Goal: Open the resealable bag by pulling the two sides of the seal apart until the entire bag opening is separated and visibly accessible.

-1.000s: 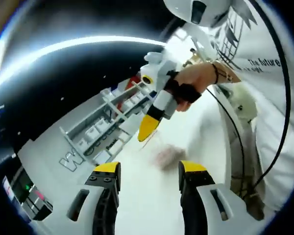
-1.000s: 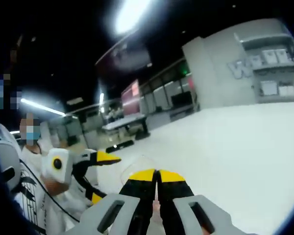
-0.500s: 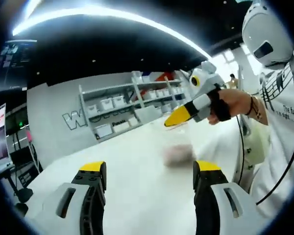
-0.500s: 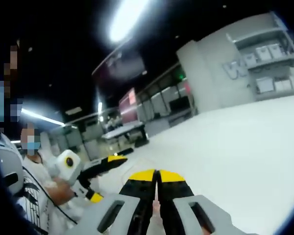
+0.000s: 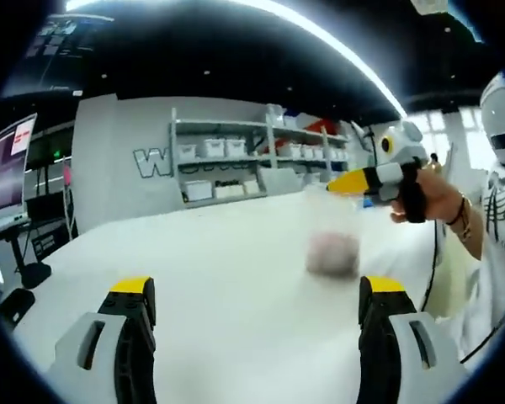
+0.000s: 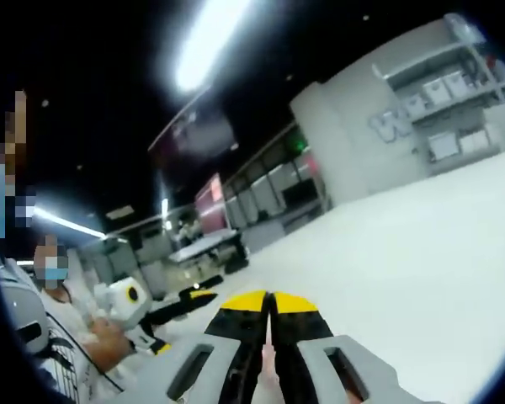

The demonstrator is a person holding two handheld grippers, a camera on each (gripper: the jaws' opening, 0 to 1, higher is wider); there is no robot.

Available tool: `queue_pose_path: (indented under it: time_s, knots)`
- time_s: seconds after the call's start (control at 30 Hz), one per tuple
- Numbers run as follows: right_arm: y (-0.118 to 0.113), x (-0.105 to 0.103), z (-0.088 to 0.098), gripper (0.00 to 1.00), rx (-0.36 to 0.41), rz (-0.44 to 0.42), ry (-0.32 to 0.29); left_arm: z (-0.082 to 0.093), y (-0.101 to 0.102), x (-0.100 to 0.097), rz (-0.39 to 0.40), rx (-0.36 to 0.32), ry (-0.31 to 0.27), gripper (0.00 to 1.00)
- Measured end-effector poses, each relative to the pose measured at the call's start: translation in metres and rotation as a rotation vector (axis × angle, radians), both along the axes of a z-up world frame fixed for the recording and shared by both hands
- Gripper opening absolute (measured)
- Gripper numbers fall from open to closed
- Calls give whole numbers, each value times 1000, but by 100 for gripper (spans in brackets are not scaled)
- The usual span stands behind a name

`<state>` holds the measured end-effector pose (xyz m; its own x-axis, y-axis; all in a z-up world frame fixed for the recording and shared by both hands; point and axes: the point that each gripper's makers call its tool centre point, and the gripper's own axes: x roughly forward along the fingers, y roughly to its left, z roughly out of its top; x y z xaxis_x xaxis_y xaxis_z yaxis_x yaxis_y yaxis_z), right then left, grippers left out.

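Bag (image 5: 332, 240) hanging from right gripper (image 5: 347, 182)

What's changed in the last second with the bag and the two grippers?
The left hand-held gripper has leveled out, jaws still wide open. The bag now hangs upright from the right hand-held gripper, which stays clamped on its top edge. Nothing was released, and the seal isn't pulled apart yet.

Blurred bag (image 5: 332, 240), seal state indiscernible
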<state>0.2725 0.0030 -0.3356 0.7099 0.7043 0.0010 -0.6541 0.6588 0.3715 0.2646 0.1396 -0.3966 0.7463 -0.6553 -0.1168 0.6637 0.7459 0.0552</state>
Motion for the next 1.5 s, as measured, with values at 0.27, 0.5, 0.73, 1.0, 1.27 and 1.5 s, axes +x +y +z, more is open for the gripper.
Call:
queue_pose_path:
  time_s: [0.27,0.5,0.73,1.0,1.27,1.5]
  knots:
    - [-6,8,16,0,-1,-23,-31,3,13,7,45,4,48,100]
    - [-14,19,25,0,-11,-51,-46,-14,9,4,20,26,128,99]
    - [-15,24,20,0,-10,-53,-28,-17,3,1,1,25,130,99]
    - [-18,28,19,0,0,-67,-22,-16,0,1,-2,25,125,99]
    - [-21,31,16,0,1,-86,-17,-20,-3,-1,-11,23,133,99]
    - [-20,38,11,0,-20,-101,-9,-19,-3,-1,-12,31,123,98]
